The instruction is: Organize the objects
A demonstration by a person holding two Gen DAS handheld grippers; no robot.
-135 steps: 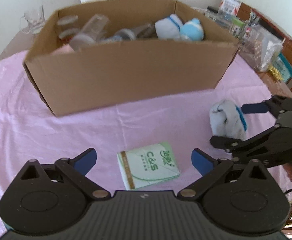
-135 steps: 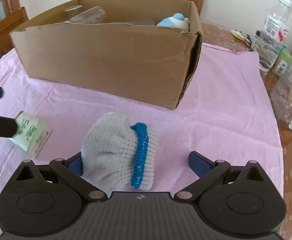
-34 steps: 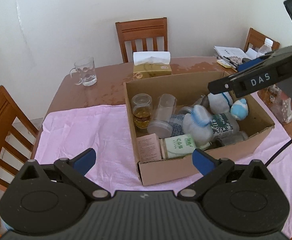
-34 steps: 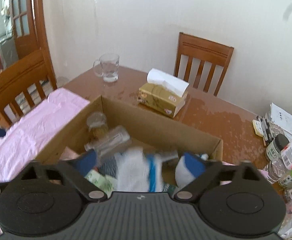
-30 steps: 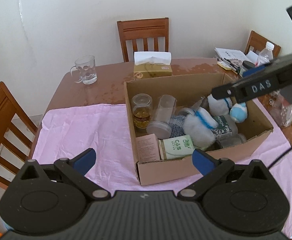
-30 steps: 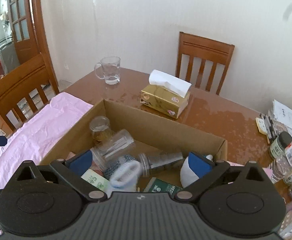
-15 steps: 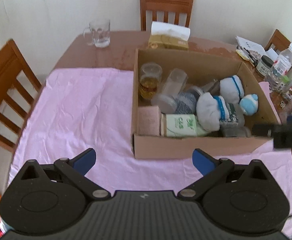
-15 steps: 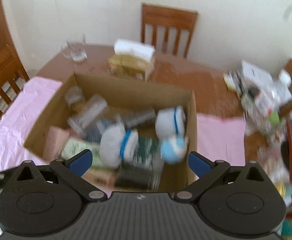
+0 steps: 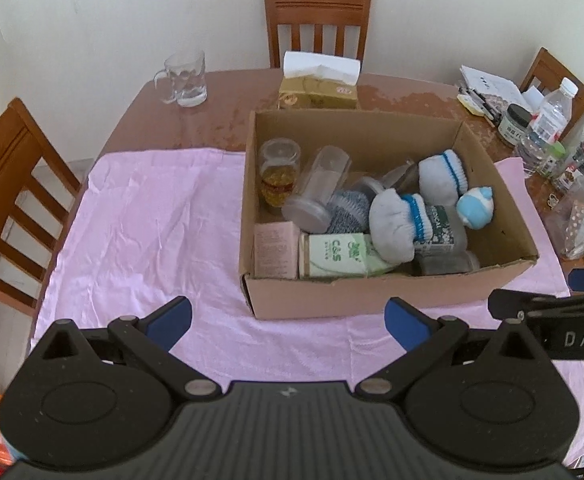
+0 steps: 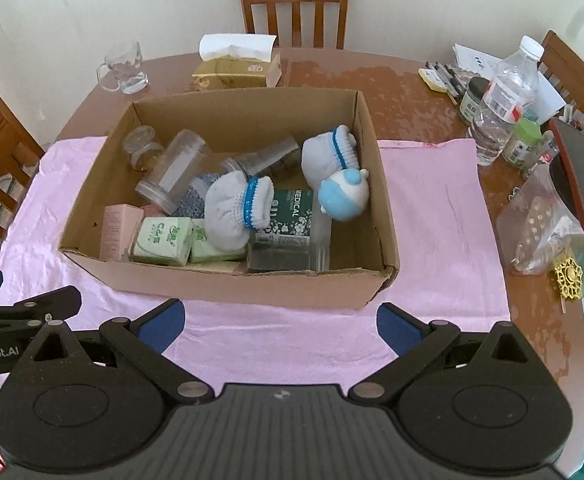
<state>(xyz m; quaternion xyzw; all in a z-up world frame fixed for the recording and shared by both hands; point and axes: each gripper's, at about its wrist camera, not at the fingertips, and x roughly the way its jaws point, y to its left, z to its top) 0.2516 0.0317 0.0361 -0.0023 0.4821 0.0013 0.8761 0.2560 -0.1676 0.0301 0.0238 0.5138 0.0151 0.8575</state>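
Cardboard box sits ahead of both spread, empty grippers, left gripper and right gripper; pink cloth bare.

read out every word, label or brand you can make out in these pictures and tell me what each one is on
"MEDICAL": dark green box inside the cardboard box.
"C&S": green tissue pack in the cardboard box; its smaller print is unreadable.
"DAS": side of the right gripper, seen from the left wrist.
"Robot.AI", start cut off: left gripper, seen from the right wrist.
Too small to read: pink carton, tissue box, water bottle.
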